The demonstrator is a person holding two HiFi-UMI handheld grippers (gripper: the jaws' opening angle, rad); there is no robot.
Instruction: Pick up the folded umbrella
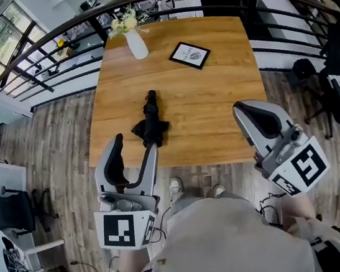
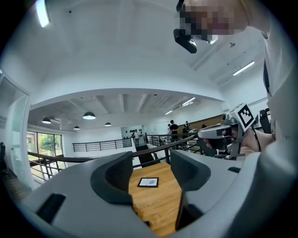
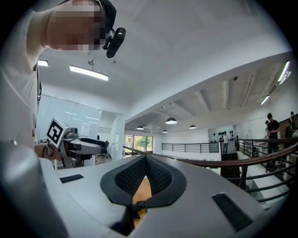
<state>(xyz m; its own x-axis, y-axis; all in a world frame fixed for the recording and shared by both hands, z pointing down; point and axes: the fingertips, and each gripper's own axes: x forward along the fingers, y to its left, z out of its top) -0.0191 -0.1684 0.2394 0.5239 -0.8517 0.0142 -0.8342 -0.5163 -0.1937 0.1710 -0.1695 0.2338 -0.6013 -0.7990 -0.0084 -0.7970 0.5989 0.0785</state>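
The folded umbrella (image 1: pixel 151 121) is lying mid-frame on the wooden table (image 1: pixel 217 113), toward its lower edge. The left gripper (image 1: pixel 135 146) is hovering at lower left, near the umbrella's lower end, its jaws standing wide apart and empty. The right gripper (image 1: pixel 242 111) is hanging over the table's right side, jaws pressed together on nothing. A vase (image 1: pixel 136 44) and a framed picture (image 1: pixel 189 54) are sitting near the top.

Head view overhead, gripper views level

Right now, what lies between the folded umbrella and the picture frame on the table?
Nothing: only bare wooden table shows between the umbrella and the frame, seen in the head view.
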